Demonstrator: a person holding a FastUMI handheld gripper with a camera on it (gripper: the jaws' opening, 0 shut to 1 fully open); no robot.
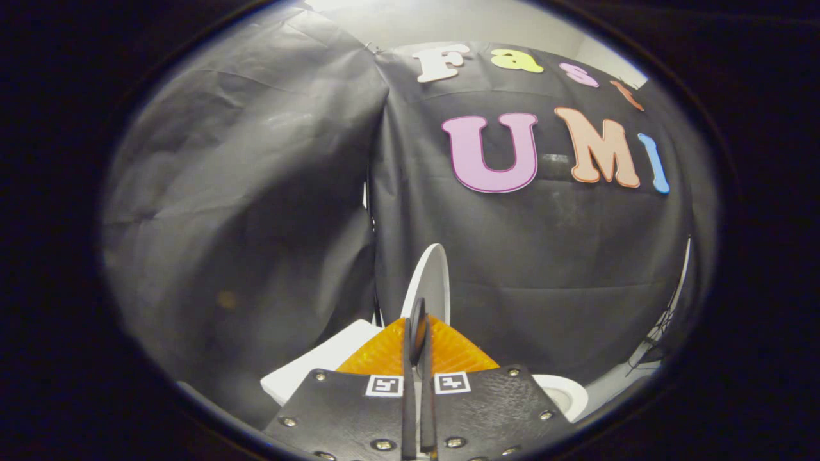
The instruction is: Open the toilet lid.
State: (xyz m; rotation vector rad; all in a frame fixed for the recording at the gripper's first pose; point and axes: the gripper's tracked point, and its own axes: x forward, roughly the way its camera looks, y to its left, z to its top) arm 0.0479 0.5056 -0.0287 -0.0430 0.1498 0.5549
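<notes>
On the left, black cloth (243,211) hangs in broad creased folds, and low against it, just left of the gripper, sits a flat white block (314,365) that is probably the top of the toilet's tank. In the middle the gripper (418,339) points forward with its fingers drawn close together, only a thin slit between them, and the lid (430,282) stands on edge in that slit. The lid rises straight ahead of and above the fingertips, its long axis close to vertical and leaning a little to the right, so it looks raised most of the way already. Both fingers appear to press on its lower edge (the contact itself is hidden behind the fingers, so this is a judgement). Any further move would turn on that upright axis: pushing forward and away from the gripper should carry the lid back toward the wall. To the right, low beside the gripper, a curved white piece of the toilet's rim (564,390) shows, with more black cloth behind it and a pale strip of wall (448,22) above.
</notes>
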